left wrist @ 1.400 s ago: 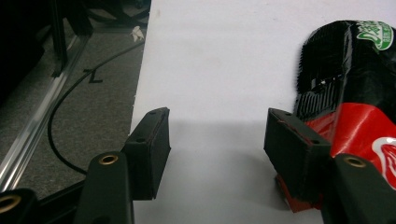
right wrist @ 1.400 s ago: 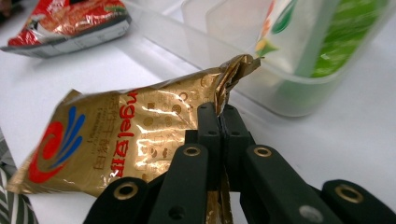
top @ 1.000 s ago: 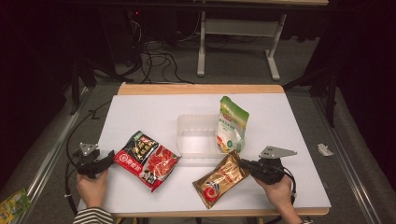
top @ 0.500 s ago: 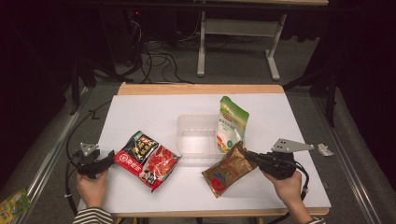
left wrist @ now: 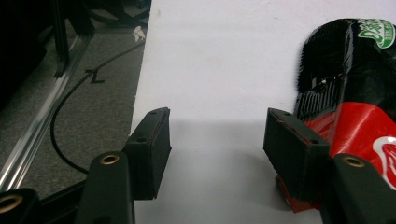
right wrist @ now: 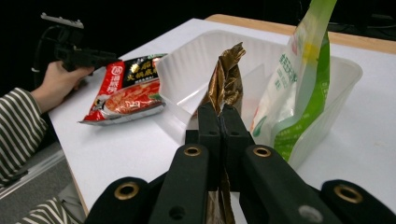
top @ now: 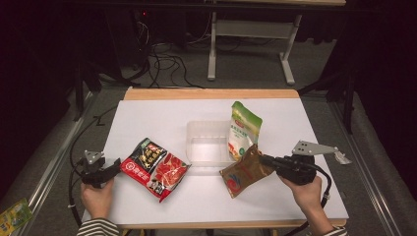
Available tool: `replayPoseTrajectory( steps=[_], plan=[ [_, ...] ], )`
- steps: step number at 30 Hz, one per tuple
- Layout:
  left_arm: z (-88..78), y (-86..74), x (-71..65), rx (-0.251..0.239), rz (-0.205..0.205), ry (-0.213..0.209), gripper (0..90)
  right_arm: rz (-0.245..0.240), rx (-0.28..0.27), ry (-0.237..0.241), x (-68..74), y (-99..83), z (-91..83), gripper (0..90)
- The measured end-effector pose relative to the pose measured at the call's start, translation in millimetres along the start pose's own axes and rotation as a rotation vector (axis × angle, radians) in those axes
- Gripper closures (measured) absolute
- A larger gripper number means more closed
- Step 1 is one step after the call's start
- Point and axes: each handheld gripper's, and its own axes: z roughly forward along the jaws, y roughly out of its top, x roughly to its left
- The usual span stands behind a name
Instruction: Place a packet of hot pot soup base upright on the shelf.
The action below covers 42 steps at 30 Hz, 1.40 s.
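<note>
We see a crinkled, glossy gold-brown foil pouch (right wrist: 225,77) pinched in the matt black plastic right tool (right wrist: 219,122). A translucent, smooth plastic rectangular tray (top: 206,147) sits on the matt white tabletop (top: 162,118) with its bare wooden far edge. A shiny red-and-black plastic packet (top: 155,168) catches glare.

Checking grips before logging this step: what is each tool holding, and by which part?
The right tool pinches the brown packet by its edge seam. The left tool is open, holding nothing; the red packet lies beside one jaw.
</note>
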Motion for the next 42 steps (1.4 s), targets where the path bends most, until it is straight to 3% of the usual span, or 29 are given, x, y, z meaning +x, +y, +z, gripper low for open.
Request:
replayPoseTrajectory(
  steps=[20,30,42],
  plan=[
    [-0.1,0.0,0.0,-0.001,0.000,0.000,41.2,-0.008,-0.050,0.059,3.8,24.4,-5.0,90.0],
    [0.2,0.0,0.6,0.000,-0.005,-0.002,41.1,0.016,-0.082,0.080,3.4,41.6,-3.8,90.0],
    [0.3,0.1,0.7,0.001,-0.006,-0.002,41.0,0.032,-0.106,0.057,-4.7,59.5,2.2,90.0]
  ],
)
